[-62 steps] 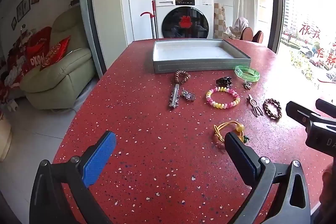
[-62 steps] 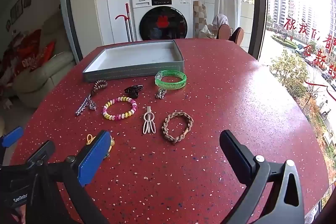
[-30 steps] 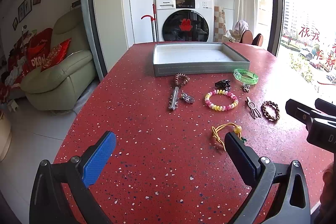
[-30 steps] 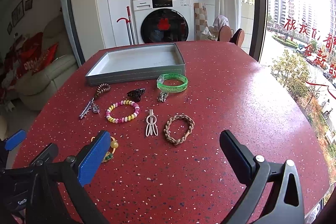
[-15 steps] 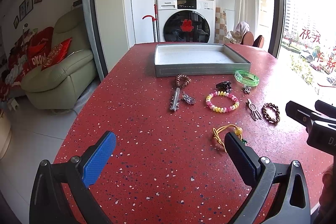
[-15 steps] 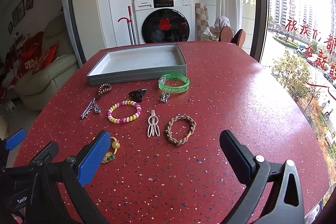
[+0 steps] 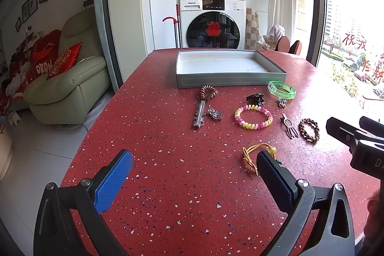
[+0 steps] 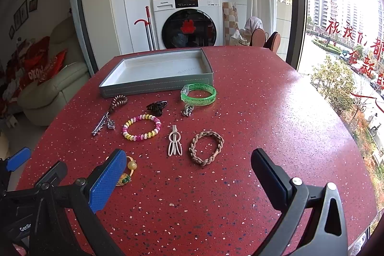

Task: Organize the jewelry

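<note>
step: nothing picked yet; tray (image 8: 153, 85) sat empty
left gripper (image 7: 192, 174): fingers apart, empty
right gripper (image 8: 189, 174): fingers apart, empty
next: likely grab braided bracelet (image 8: 206, 148), nearest

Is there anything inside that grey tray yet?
The grey tray looks empty: its pale floor shows bare in both views. Only a thin strip just behind its near wall is hidden. All the jewelry lies outside on the red table.
</note>
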Motion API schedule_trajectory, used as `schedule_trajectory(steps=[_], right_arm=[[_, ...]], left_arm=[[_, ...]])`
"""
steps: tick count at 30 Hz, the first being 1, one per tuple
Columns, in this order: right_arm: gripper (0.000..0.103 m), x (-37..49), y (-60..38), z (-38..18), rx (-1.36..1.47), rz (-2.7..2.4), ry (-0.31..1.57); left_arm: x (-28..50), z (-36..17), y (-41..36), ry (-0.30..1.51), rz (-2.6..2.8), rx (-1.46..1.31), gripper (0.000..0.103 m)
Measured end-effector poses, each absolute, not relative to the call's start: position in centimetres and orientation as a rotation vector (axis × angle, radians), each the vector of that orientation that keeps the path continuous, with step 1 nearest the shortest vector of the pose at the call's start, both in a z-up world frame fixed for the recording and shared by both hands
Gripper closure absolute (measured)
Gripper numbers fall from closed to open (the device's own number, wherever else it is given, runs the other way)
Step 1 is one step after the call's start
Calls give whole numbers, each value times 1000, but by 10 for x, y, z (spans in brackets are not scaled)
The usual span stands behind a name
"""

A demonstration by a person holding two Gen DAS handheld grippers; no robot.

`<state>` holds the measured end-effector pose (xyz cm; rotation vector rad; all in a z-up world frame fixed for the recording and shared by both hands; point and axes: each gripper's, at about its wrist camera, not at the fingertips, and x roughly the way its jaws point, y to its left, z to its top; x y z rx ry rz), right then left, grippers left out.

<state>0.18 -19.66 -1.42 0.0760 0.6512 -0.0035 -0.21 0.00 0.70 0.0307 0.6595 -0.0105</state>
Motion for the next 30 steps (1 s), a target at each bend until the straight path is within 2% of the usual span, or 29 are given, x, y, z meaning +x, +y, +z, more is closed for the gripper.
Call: schedule_trajectory(steps=[30], right_arm=[[0,3,-198,-16,87,-5,653]], left_arm=[[2,1,3,673,-6,21,0]])
